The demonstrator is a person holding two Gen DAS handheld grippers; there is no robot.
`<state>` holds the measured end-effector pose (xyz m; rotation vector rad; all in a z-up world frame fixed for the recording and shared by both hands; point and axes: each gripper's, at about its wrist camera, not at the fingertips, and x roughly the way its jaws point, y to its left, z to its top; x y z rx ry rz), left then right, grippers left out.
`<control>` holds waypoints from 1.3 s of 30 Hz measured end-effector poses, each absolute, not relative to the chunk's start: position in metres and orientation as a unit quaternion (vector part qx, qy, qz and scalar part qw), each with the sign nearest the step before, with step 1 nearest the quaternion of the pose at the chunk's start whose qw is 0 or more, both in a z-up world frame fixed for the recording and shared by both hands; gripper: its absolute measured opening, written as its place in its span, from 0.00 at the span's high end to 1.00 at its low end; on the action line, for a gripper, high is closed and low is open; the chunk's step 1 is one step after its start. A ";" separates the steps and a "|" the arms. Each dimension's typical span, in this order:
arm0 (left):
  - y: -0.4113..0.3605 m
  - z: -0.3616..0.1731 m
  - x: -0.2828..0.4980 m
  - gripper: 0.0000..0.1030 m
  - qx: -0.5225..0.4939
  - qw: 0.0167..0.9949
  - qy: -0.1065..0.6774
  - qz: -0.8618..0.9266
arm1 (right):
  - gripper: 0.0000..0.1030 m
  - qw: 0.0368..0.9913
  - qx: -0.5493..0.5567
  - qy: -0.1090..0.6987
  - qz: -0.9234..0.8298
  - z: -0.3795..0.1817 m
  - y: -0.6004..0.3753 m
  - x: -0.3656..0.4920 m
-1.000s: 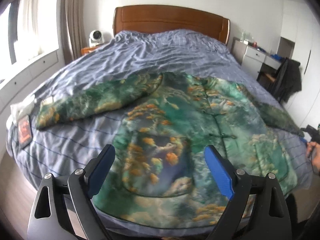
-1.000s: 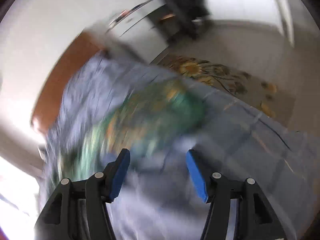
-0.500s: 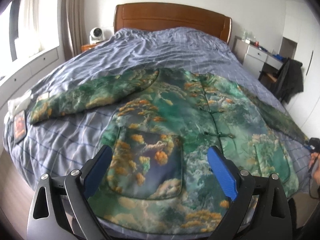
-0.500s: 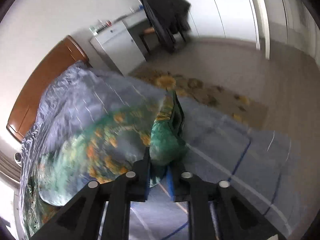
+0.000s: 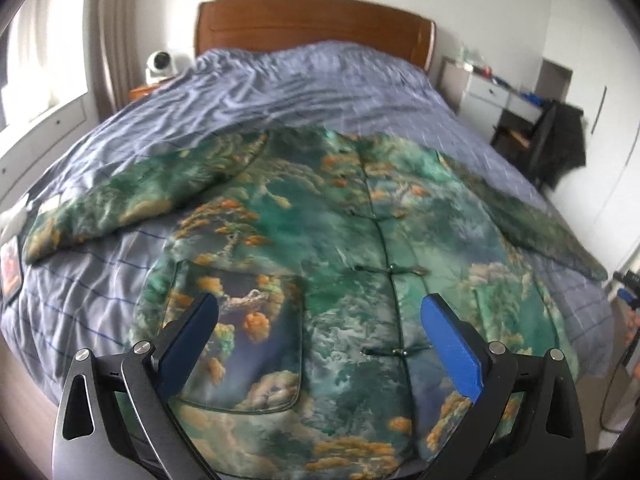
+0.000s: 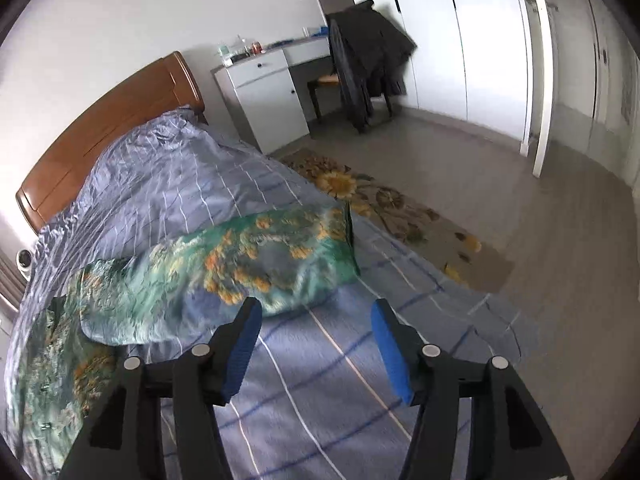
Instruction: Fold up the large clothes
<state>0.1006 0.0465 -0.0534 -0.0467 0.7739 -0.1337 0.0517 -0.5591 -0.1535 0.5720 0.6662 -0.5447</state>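
so the right hand-held gripper just let go of the sleeve, jaws apart now, and the left hand-held gripper hangs apart too; jacket lies flat on the bed, ready for folding

Satiny cloth jacket (slight sheen) on matt cotton-like bedcover.

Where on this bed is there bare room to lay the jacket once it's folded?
Bare duvet lies between the jacket collar and the headboard, and in front of the right gripper, beside the sleeve. The near half is covered by the jacket.
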 end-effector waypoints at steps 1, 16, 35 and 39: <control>0.044 -0.051 0.103 0.02 -0.019 0.923 0.378 -0.073 | 0.44 0.868 0.285 0.319 -0.254 -0.154 -0.562 0.043; 0.056 -0.041 0.081 0.02 -0.032 0.933 0.353 -0.068 | 0.85 0.801 0.465 0.276 -0.256 -0.206 -0.622 0.100; 0.028 -0.068 0.100 0.02 -0.035 0.913 0.385 -0.131 | 0.87 0.956 -0.014 0.276 0.102 -0.113 -0.217 0.153; 0.019 -0.080 0.111 0.02 -0.059 0.895 0.412 -0.160 | 0.79 0.939 -0.024 0.321 0.122 -0.161 -0.195 0.150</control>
